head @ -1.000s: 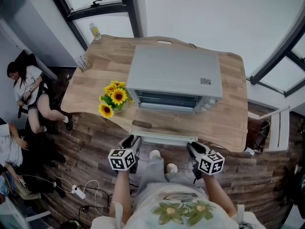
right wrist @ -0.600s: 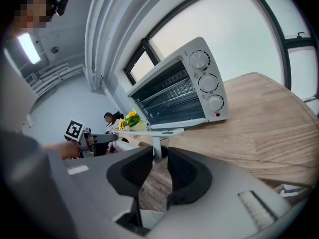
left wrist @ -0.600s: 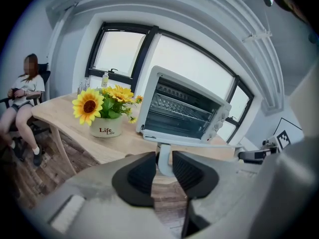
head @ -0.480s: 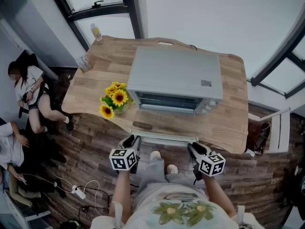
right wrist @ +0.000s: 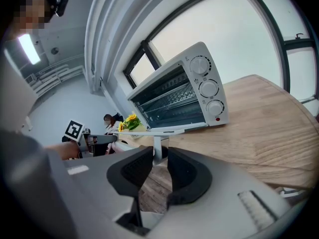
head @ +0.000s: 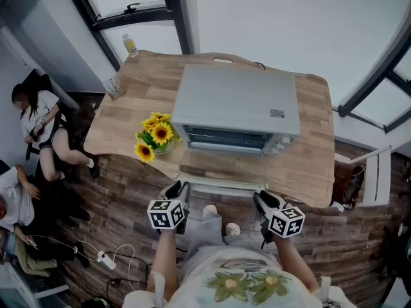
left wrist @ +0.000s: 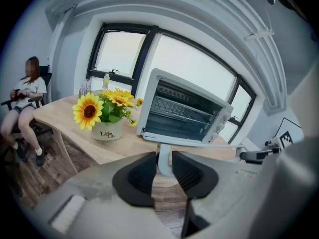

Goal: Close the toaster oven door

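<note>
Your left hand-held gripper (head: 174, 188) has just been closing and now clamps the door handle (head: 221, 187). Your right hand-held gripper (head: 262, 197) clamps it too. Just ahead, the toaster oven (head: 234, 101) sits on the counter (head: 308, 165), its door (head: 225, 177) open flat.

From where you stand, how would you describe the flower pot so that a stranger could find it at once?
Start at the wooden table with the big toaster oven in its middle. Just to the left of the oven's open front stands a small white pot of sunflowers. It is the only thing there with yellow flowers.
</note>
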